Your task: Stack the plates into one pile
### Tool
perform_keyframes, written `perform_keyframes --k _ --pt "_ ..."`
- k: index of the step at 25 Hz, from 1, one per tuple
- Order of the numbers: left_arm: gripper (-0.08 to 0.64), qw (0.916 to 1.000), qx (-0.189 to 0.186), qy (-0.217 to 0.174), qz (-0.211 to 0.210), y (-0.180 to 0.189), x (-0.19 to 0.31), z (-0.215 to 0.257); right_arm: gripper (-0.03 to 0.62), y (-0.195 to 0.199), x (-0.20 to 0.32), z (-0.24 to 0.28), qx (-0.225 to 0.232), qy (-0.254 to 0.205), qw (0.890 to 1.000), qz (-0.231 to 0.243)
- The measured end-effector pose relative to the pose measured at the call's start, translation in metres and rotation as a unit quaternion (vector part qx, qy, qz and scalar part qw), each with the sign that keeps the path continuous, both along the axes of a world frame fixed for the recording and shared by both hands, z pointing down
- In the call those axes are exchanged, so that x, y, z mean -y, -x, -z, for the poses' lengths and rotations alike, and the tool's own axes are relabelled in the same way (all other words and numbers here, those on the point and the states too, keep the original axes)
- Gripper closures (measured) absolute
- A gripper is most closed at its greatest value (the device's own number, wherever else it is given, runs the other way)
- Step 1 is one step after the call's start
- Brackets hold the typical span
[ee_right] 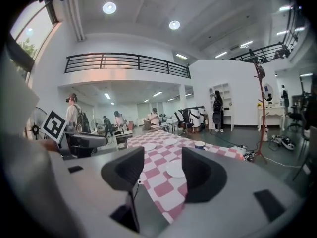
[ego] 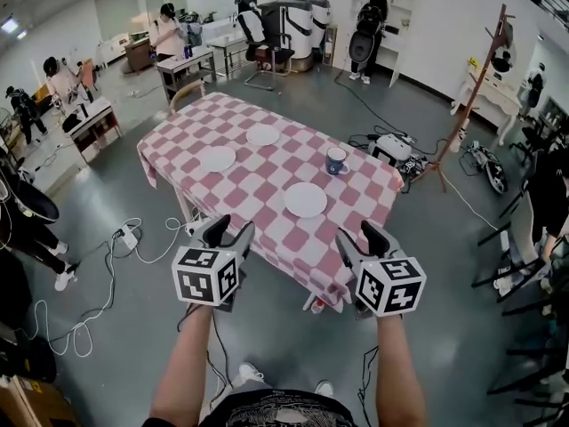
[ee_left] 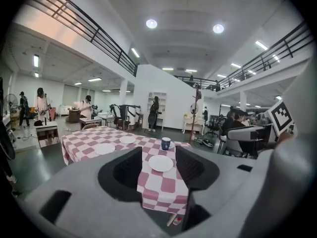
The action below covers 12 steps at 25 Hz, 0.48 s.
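Left tool (ego: pixel 228 229) and right tool (ego: pixel 358 236) stand empty, jaws apart, short of the counter (ego: pixel 258 194). The head view shows three plates (ego: pixel 305 199) whole and apart; in the right gripper view a jaw covers part of the nearest.

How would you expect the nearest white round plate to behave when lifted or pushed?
The nearest white round plate looks rigid and flat, so it should not roll. Its low rim probably makes gripping awkward. Pushed, it may drag the pink-and-white checked tablecloth.

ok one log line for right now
step: none stacked yet | plates: three, apart on table | left claw: open, empty | right claw: open, empty
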<state>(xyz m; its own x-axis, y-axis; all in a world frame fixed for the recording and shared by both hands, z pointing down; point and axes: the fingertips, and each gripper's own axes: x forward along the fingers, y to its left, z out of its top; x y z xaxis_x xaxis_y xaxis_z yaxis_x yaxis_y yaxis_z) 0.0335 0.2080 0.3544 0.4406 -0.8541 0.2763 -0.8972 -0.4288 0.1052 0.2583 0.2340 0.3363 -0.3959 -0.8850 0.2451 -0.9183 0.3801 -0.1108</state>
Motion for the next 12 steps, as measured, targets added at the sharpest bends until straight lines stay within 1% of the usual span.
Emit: perform_keyframes --k 4,7,10,12 --pt "0.328 0.999 0.004 0.007 -0.043 0.012 0.022 -0.005 0.347 0.015 0.006 0.001 0.001 0.002 0.999 -0.037" --pt "0.328 0.9977 0.008 0.009 -0.066 0.02 0.034 -0.008 0.334 0.027 0.008 0.0 0.001 0.005 0.998 -0.058" --pt "0.298 0.9958 0.01 0.01 -0.09 0.023 0.043 -0.013 0.32 0.036 0.008 -0.005 -0.003 0.011 0.997 -0.077" --pt "0.296 0.9944 0.014 0.01 -0.104 0.025 0.046 -0.016 0.316 0.04 0.009 -0.005 -0.005 0.012 0.996 -0.087"
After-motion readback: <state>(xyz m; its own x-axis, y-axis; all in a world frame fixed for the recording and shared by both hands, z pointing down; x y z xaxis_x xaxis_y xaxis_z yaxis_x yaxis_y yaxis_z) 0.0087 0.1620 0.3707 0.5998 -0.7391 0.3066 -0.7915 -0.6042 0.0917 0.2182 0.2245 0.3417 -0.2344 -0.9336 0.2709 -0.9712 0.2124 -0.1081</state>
